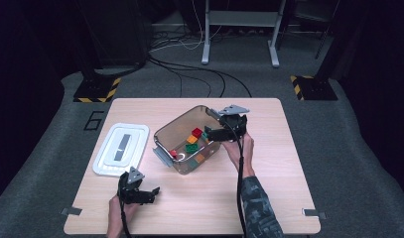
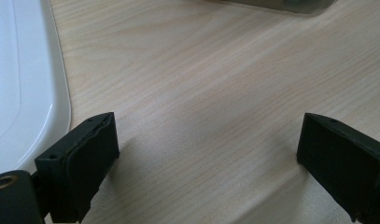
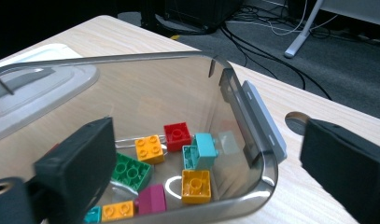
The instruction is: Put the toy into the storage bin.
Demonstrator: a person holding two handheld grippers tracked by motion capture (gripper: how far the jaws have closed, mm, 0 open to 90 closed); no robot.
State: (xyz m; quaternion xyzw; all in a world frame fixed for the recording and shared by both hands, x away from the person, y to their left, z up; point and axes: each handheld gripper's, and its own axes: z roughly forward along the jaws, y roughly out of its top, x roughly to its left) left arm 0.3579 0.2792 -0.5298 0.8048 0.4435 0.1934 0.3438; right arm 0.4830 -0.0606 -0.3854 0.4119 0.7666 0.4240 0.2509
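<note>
A clear plastic bin (image 1: pixel 175 120) stands mid-table with several toy bricks in it: red (image 3: pixel 177 135), orange (image 3: pixel 149 148), teal (image 3: pixel 201 149), green (image 3: pixel 131 172), yellow (image 3: pixel 196 185) and magenta (image 3: pixel 152 198). My right gripper (image 1: pixel 217 133) hovers over the bin's right rim (image 3: pixel 145 57). It is open; its jaws straddle that end of the bin and hold nothing. Near the table's front left, my left gripper (image 1: pixel 145 194) rests low over bare wood. It is open too (image 2: pixel 206 154), with nothing between the jaws.
The bin's white lid (image 1: pixel 121 148) lies flat left of the bin, and its edge (image 2: pixel 19 93) lies beside my left jaw. Grey latches (image 1: pixel 161 156) stick out from the bin's ends. Bare wooden table (image 1: pixel 269 163) stretches to the right. Cables and stand legs lie on the floor beyond.
</note>
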